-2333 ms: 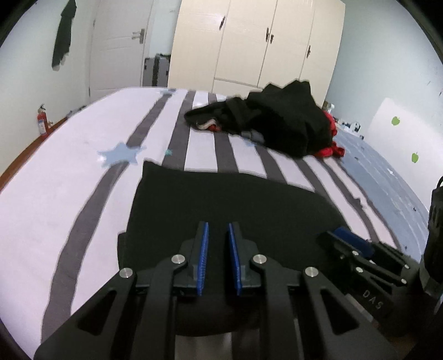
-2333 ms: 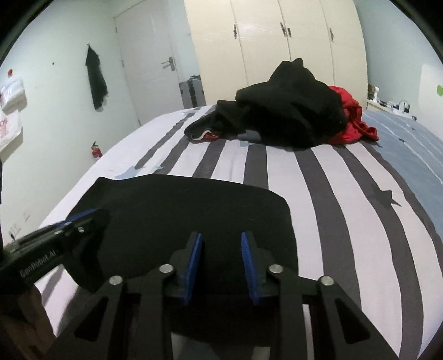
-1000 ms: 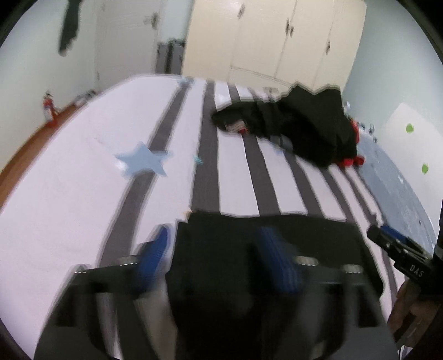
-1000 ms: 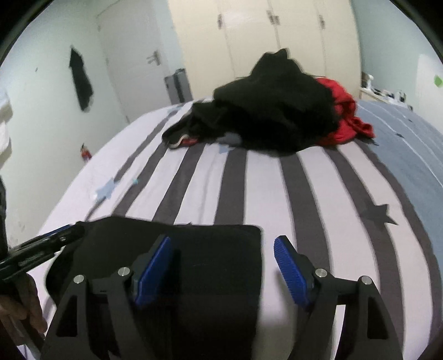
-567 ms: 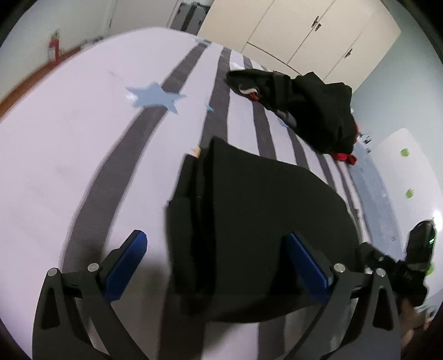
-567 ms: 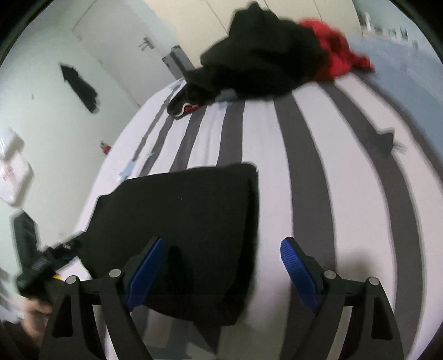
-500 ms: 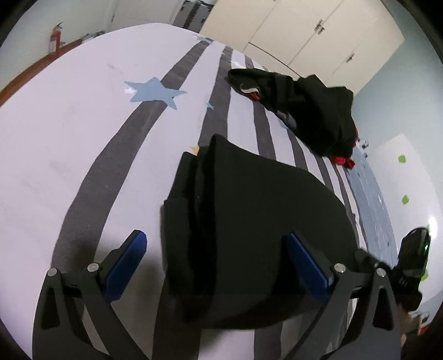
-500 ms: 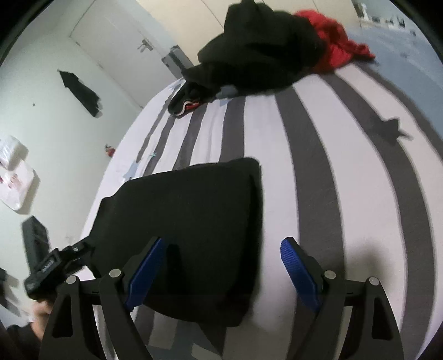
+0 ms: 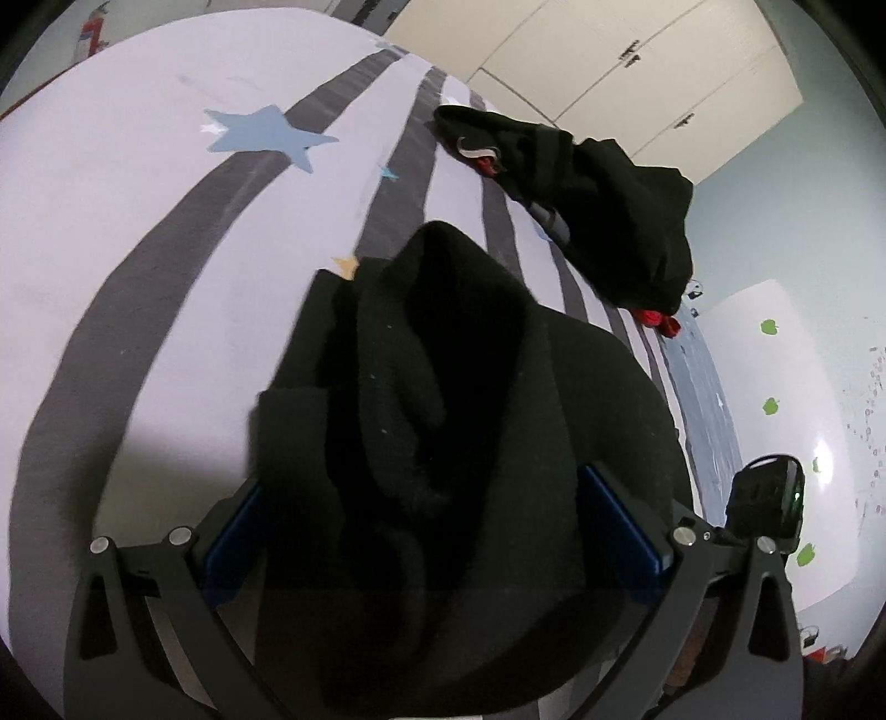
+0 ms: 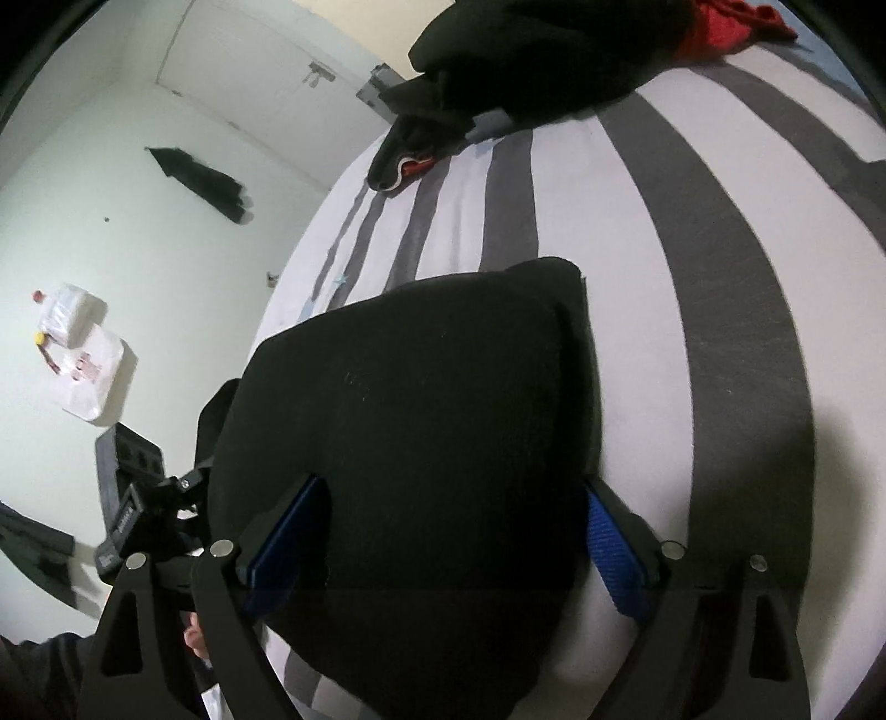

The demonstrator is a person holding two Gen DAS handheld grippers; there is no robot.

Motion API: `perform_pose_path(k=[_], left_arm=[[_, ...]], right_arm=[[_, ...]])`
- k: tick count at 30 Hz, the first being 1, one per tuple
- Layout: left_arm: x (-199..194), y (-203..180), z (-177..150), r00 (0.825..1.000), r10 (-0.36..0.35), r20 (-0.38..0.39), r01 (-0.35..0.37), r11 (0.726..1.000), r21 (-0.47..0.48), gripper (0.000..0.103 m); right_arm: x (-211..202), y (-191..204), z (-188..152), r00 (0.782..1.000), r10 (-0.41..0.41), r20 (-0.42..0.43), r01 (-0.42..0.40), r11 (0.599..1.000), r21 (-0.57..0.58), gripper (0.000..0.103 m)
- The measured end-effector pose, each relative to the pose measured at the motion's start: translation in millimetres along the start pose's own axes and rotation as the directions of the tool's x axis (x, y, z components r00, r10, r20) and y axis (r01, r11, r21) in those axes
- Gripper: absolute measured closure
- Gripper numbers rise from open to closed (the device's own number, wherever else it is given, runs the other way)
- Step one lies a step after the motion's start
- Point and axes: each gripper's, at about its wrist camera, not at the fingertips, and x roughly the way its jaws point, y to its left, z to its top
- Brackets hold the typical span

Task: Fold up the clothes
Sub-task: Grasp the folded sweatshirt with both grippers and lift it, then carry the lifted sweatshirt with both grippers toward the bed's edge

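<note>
Now folded black garment [image 9: 443,421] between wide tools.

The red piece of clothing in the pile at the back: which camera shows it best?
The right wrist view: the red garment spreads behind the black pile. The left wrist view shows only a red scrap poking out beneath it.

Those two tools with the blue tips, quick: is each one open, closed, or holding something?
Left tool: open wide, straddling the folded black garment, not gripping.
Right tool: open, jaws just widened, same garment between them, unheld.
</note>
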Motion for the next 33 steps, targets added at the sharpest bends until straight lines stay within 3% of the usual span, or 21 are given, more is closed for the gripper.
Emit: perform_pose_path(k=[3, 5, 6, 8, 14, 20, 24, 28, 33], left_arm=[[3.1, -4.8, -3.9, 1.000, -0.013, 0.018, 0.012, 0.999, 0.035, 0.003], [-0.5, -8.6, -3.7, 0.999, -0.035, 0.030, 0.034, 0.998, 0.043, 0.024], [-4.6, -13.5, -4.4, 0.999, -0.030, 0.041, 0.027, 0.997, 0.070, 0.030], [-11.2, -21.9, -5.1, 0.998, -0.013, 0.060, 0.007, 0.994, 0.112, 0.043], [-24.4, -19.9, 1.1, 0.996, -0.033, 0.085, 0.024, 0.994, 0.110, 0.058], [-61.2, -18.5, 37.0, 0.984, -0.098, 0.149, 0.075, 0.986, 0.151, 0.061], [-96.6, 2.5, 85.6, 0.972, -0.090, 0.218, 0.049, 0.981, 0.188, 0.061], [-119.5, 55.1, 140.6, 0.969, -0.019, 0.246, -0.032, 0.979, 0.203, 0.061], [-130.2, 134.2, 196.0, 0.967, 0.081, 0.242, -0.129, 0.973, 0.192, 0.061]], right_arm=[[4.3, 0.5, 2.4, 0.999, 0.012, -0.032, -0.013, 1.000, -0.024, 0.014], [6.1, 1.6, 4.4, 0.999, 0.012, -0.038, -0.013, 1.000, -0.022, 0.017], [6.5, 2.7, 4.6, 0.999, 0.013, -0.035, -0.013, 1.000, -0.016, 0.026], [7.3, 5.0, 5.1, 1.000, 0.014, -0.027, -0.014, 1.000, -0.004, 0.032], [-8.3, 21.0, 5.0, 0.999, -0.028, 0.020, 0.028, 1.000, -0.005, 0.052], [-29.5, 73.4, 12.5, 0.991, -0.056, 0.122, 0.066, 0.995, -0.081, 0.055], [-25.0, 115.8, 22.5, 0.985, -0.018, 0.173, 0.040, 0.991, -0.125, 0.055], [28.2, 167.0, 43.5, 0.986, 0.010, 0.167, 0.018, 0.986, -0.166, 0.055], [125.5, 224.6, 53.8, 0.991, 0.033, 0.133, -0.010, 0.985, -0.175, 0.055]])
